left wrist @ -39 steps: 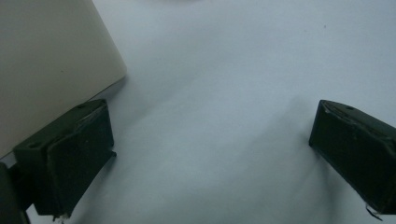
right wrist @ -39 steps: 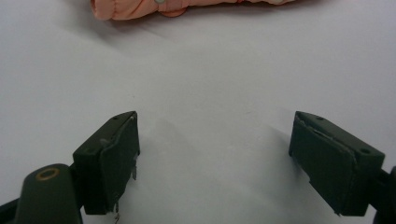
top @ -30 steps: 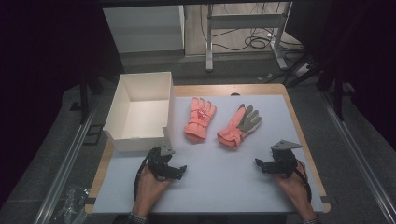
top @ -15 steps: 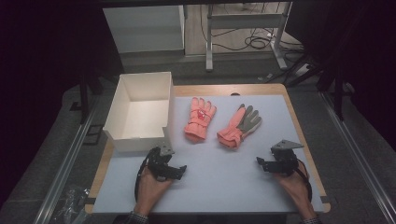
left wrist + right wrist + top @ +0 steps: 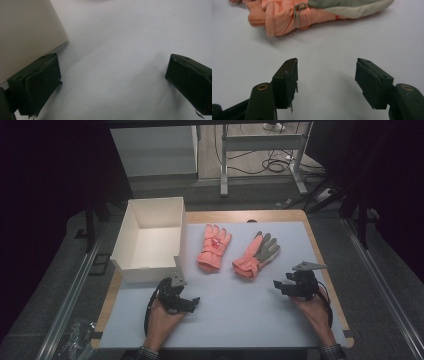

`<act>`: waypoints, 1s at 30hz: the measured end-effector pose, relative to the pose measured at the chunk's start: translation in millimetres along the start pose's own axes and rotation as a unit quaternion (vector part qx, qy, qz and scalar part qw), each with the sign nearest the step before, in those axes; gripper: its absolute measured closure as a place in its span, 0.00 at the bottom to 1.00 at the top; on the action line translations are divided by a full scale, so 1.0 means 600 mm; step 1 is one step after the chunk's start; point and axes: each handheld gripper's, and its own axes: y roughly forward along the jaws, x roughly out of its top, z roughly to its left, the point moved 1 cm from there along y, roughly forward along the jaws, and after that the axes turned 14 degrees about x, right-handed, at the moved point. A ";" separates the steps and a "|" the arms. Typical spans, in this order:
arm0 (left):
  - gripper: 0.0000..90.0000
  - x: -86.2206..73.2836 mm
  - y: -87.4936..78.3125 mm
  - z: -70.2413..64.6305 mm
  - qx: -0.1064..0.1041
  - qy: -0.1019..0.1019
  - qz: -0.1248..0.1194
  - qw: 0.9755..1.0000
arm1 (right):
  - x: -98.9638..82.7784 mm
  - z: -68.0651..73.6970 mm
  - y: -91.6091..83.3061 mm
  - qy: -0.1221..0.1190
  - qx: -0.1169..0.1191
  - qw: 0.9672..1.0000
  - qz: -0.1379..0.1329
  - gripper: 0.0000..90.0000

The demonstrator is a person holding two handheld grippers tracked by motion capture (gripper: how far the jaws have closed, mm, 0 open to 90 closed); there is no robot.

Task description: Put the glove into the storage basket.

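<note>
Gloves lie on the white desk [image 5: 260, 320], side by side but not touching. One pink glove [image 5: 214, 247] rests flat just beside the white box [image 5: 150, 240]. The other glove [image 5: 256, 256] is pink with a grey palm and lies tilted, its cuff toward the person.

The right hand [image 5: 312, 307] comes in from the bottom edge, low over the desk, and points its gripper toward the grey-palmed glove. The right gripper [image 5: 280, 286] sits near that glove's cuff but does not touch it. In the right gripper view, the right gripper [image 5: 325, 82] has its jaws apart with only bare desk between them, and the glove [image 5: 317, 12] lies a little way ahead. These jaws have just been closing a bit, yet nothing is between them.

The left hand [image 5: 162, 312] rests low near the box corner, pointing across the desk to the right. The left gripper [image 5: 194, 302] holds nothing. In the left gripper view, the left gripper [image 5: 112, 82] has its jaws wide apart over bare desk, with the box wall [image 5: 27, 32] just beside one jaw.
</note>
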 end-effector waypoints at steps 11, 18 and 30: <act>0.00 0.000 0.000 0.000 0.000 0.000 0.000 1.000 | 0.051 -0.006 0.024 -0.001 -0.012 1.000 -0.008 0.34; 0.00 0.000 0.000 0.000 0.000 0.000 0.000 1.000 | 0.083 -0.013 0.046 -0.016 -0.017 1.000 -0.005 0.37; 0.00 0.000 0.000 0.000 0.000 0.000 0.000 1.000 | 0.138 -0.033 0.084 -0.018 -0.026 1.000 -0.004 0.39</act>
